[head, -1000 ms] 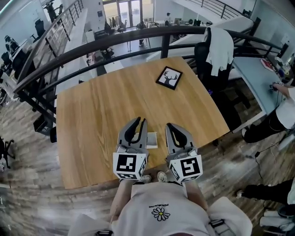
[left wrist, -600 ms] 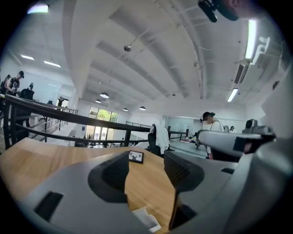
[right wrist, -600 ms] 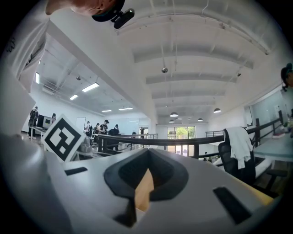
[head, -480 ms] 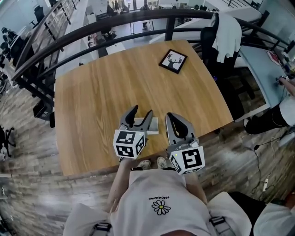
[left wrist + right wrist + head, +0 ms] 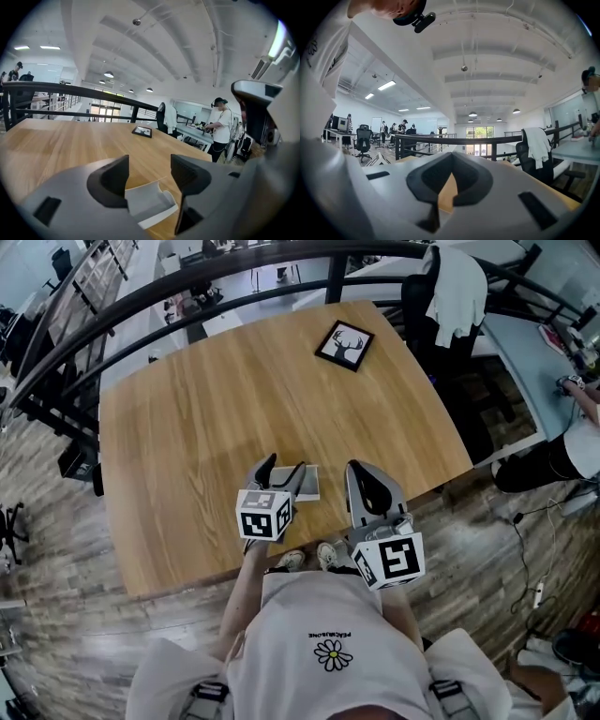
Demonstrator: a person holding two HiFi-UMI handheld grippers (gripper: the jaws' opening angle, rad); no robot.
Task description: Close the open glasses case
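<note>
The open glasses case (image 5: 309,482), light grey, lies on the wooden table (image 5: 187,418) near its front edge. My left gripper (image 5: 281,470) hangs low over the case's left end. In the left gripper view its jaws (image 5: 150,176) are opening, and the case (image 5: 150,206) lies below and between them, with neither pad pressing on it. To the right of the case, my right gripper (image 5: 359,468) is held level and shut, with nothing in it. In the right gripper view its fingertips meet (image 5: 450,169), and only a strip of table shows through the gap behind them.
A black-framed deer picture (image 5: 343,344) lies at the table's far right. A dark railing (image 5: 234,277) runs behind the table. A chair draped with a white garment (image 5: 450,287) stands past the right corner, and a person (image 5: 577,442) is at a desk on the right.
My left gripper has sunk toward the table over the case, tilted downward, and its jaws have gone from shut to wide. The right gripper has stayed where it was.
</note>
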